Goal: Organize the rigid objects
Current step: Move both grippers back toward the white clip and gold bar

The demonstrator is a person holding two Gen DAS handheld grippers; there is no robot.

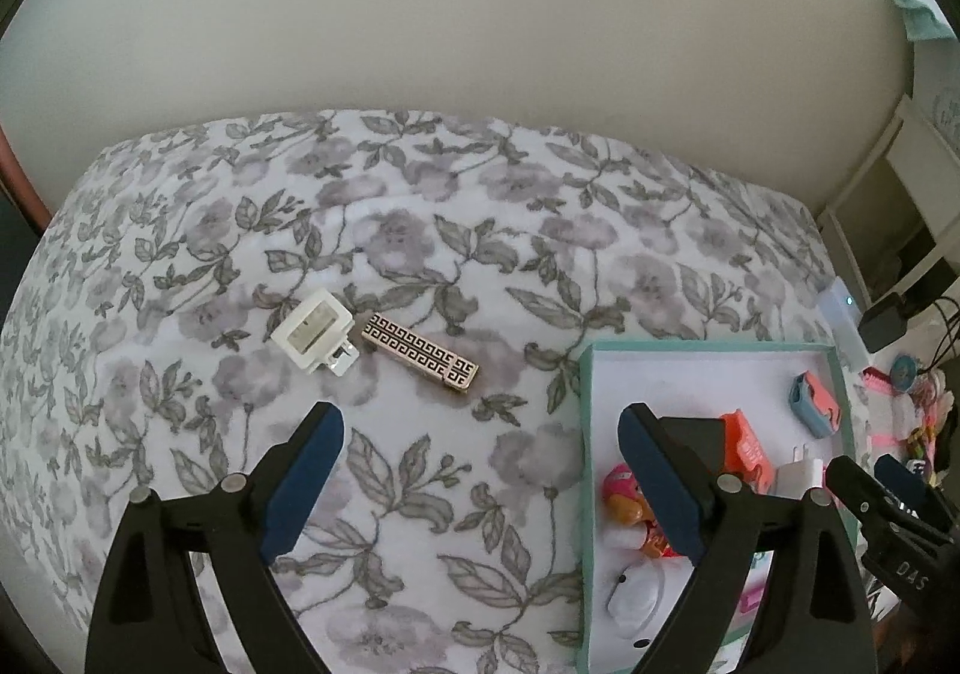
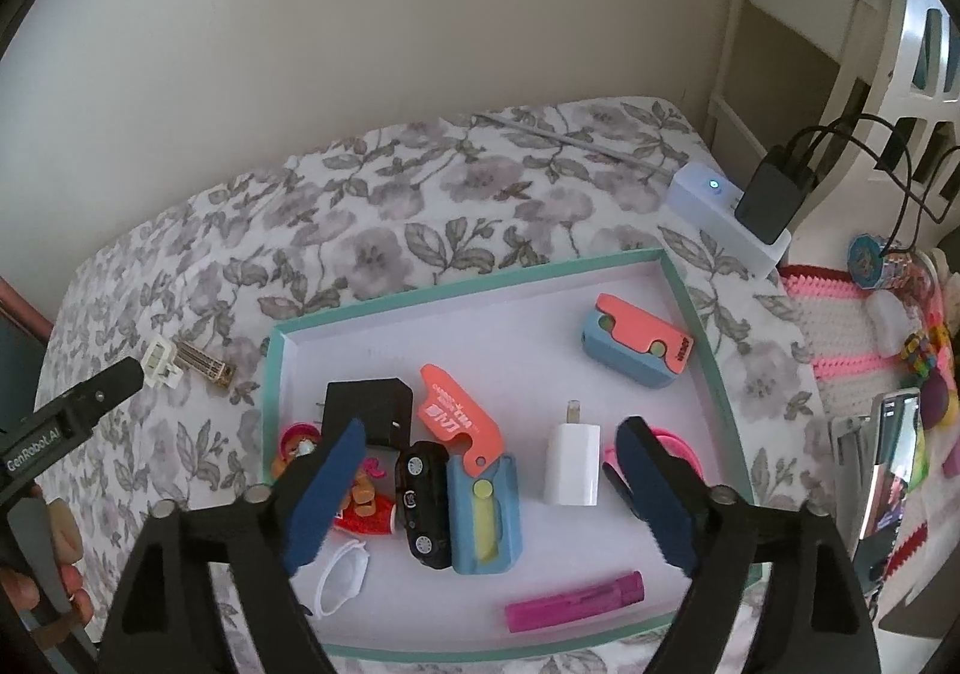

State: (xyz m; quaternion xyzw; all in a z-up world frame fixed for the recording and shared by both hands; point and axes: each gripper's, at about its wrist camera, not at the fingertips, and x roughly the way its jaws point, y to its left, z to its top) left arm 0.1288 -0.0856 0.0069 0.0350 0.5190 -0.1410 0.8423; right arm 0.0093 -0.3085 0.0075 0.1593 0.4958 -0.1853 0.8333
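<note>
Two rigid objects lie on the floral bed ahead of the left gripper (image 1: pixel 480 464): a white plug adapter (image 1: pixel 312 335) and, touching its right end, a gold key-patterned bar (image 1: pixel 420 353), possibly a lighter. Both grippers are spread wide and empty; the right gripper (image 2: pixel 492 449) hovers over the teal-rimmed tray (image 2: pixel 468 269), above the black toy car (image 2: pixel 425 500) and the white charger (image 2: pixel 573 458). To collect the next piece well, bring the left gripper forward, straddle the adapter's short sides, and close squarely so the bar isn't nudged
</note>
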